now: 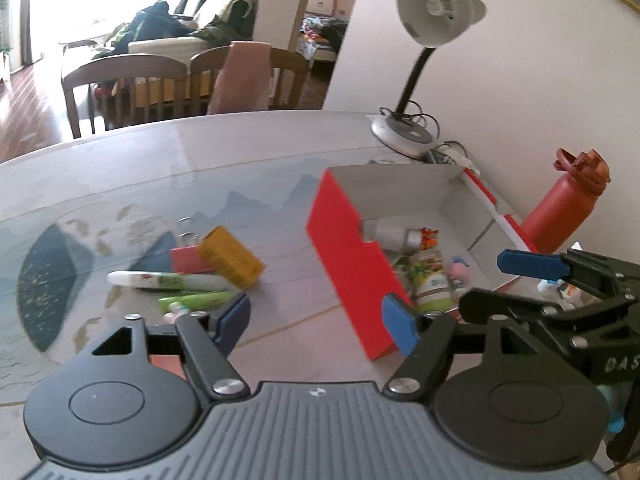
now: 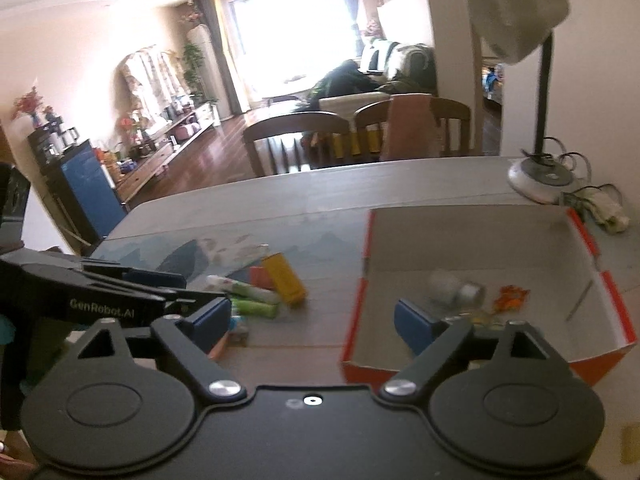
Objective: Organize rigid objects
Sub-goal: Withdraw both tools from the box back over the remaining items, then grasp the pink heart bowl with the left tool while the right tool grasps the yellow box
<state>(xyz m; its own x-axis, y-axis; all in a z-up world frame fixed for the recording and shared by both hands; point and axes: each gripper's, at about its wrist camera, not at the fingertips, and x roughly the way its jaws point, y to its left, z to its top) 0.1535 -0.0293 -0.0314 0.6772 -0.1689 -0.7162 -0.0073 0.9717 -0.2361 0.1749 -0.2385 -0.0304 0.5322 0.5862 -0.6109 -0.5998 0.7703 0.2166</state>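
Left wrist view, left gripper (image 1: 320,320): jaws stand wide with nothing between the blue pads; only bare table (image 1: 280,184) shows in the gap, so this hand looks free for a new pick.
Left wrist view, loose pile: beyond the left-hand finger lie a yellow box (image 1: 232,256), a small red box (image 1: 188,261), a white tube (image 1: 168,281) and a green tube (image 1: 196,301), touching or overlapping one another. They sit outside the red box, which suggests they are the part not yet sorted.
Left wrist view, red box (image 1: 344,248): beyond the right-hand finger, open at the top, its near red wall angled toward the camera. Inside lie a white bottle (image 1: 392,236), a green-labelled jar (image 1: 430,280) and small colourful bits too blurred to name; the box looks like the collecting place.
Left wrist view, right gripper (image 1: 452,280): it enters from the right edge over the near corner of the red box, blue pads apart and nothing clamped.
Left wrist view, surroundings: a red water bottle (image 1: 560,208) stands upright past the box; a desk lamp (image 1: 436,12) stands at the table's far edge.
Right wrist view, right gripper (image 2: 312,322): jaws wide and empty; the right-hand finger overlaps the red box's near edge, the left-hand one points toward the pile.
Right wrist view, contents: the white bottle lies ahead of the right-hand finger, an orange scrap (image 2: 510,296) just beside it.
Right wrist view, left gripper (image 2: 160,284): it comes in from the left, near the tubes; its pads are poorly shown here.
Judgement: with both hands empty, the pile seems the likely next target.
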